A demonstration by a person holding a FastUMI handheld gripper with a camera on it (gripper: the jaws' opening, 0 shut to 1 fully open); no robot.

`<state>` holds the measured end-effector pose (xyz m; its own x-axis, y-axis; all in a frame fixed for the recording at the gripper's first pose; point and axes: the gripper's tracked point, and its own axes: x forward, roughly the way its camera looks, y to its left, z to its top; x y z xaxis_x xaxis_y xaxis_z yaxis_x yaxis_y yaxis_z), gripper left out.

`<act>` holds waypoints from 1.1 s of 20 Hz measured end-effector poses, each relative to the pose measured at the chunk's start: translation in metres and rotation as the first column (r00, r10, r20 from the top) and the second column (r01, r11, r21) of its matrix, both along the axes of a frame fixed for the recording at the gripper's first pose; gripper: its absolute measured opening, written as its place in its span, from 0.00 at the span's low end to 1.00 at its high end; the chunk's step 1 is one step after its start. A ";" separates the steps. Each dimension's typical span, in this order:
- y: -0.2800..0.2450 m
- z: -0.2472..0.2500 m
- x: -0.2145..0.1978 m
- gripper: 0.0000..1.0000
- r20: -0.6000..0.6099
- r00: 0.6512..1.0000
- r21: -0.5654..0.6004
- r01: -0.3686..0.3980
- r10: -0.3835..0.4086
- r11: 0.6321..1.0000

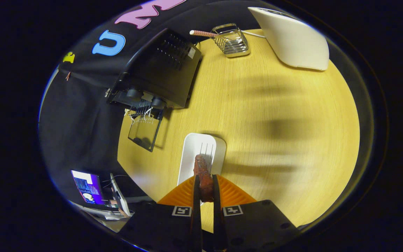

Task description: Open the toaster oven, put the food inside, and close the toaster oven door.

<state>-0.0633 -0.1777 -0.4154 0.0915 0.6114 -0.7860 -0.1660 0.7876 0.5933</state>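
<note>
My gripper [205, 179] is shut on a reddish-brown piece of food [203, 175], which sticks up from between the two fingers. Under it, on the wooden table [275, 122], lies a white oblong plate [201, 150] with thin ridges. The black toaster oven [161, 71] stands well beyond the fingers near the table's far left edge. Its glass door [145, 131] hangs open, with the wire rack [142, 110] visible at the mouth. I am high above the table, looking down on it.
A wire basket [231, 40] with a striped straw [203, 33] stands at the back of the table. A large white appliance [292, 38] sits to its right. Off the table's left side a lit screen [87, 187] stands on a desk.
</note>
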 end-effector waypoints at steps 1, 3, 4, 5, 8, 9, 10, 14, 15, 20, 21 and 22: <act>-0.002 0.003 -0.001 0.16 0.020 1.000 -0.011 0.014 -0.014 1.000; -0.006 0.017 -0.001 0.16 0.062 0.997 -0.034 0.053 -0.051 0.998; -0.007 0.024 -0.002 0.16 0.091 0.994 -0.045 0.071 -0.067 0.996; -0.005 0.033 -0.001 0.15 0.124 0.989 -0.052 0.085 -0.078 0.995; 0.015 0.071 -0.004 0.15 0.215 0.969 -0.035 0.128 -0.118 0.991; 0.027 0.083 -0.006 0.15 0.239 0.962 -0.017 0.137 -0.129 0.990; 0.041 0.096 -0.010 0.15 0.263 0.954 0.004 0.146 -0.142 0.989; 0.099 0.136 -0.015 0.15 0.336 0.918 0.097 0.188 -0.210 0.977; 0.115 0.144 -0.018 0.15 0.341 0.910 0.128 0.203 -0.235 0.971; 0.177 0.161 -0.021 0.15 0.370 0.873 0.190 0.266 -0.320 0.945; 0.188 0.162 -0.019 0.15 0.379 0.864 0.194 0.276 -0.332 0.941; 0.198 0.164 -0.019 0.15 0.388 0.856 0.197 0.285 -0.342 0.938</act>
<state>-0.0824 0.0201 -0.2516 0.5916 0.5882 -0.5514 -0.1737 0.7608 0.6253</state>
